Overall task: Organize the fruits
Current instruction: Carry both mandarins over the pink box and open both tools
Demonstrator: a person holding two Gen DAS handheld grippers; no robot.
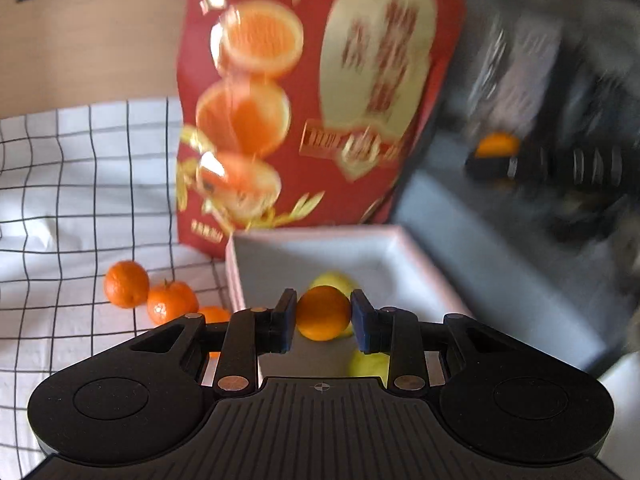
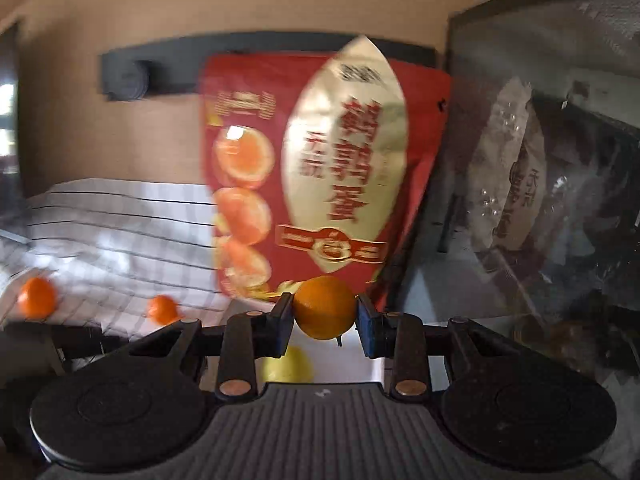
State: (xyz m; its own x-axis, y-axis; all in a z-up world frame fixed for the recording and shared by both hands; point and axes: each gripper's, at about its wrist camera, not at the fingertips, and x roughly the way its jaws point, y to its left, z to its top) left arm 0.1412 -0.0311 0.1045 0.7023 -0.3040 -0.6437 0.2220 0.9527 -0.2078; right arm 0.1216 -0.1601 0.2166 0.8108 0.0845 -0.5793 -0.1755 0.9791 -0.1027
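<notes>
While each of your grippers carries a fruit, the sorting is only part done. Your left gripper [image 1: 323, 316] is clamped on a small round orange mandarin [image 1: 323, 313] above the pale, shallow open box [image 1: 280, 256], where two yellow-green round fruits [image 1: 334, 280] already lie. Your right gripper [image 2: 324, 318] is likewise clenched on a second orange mandarin [image 2: 325, 307], in front of the red printed snack bag [image 2: 320, 168]. At ten o'clock from the box, three loose mandarins [image 1: 126, 283] remain on the white checked cloth [image 1: 80, 184], so I judge both held fruits and those three are left to place.
</notes>
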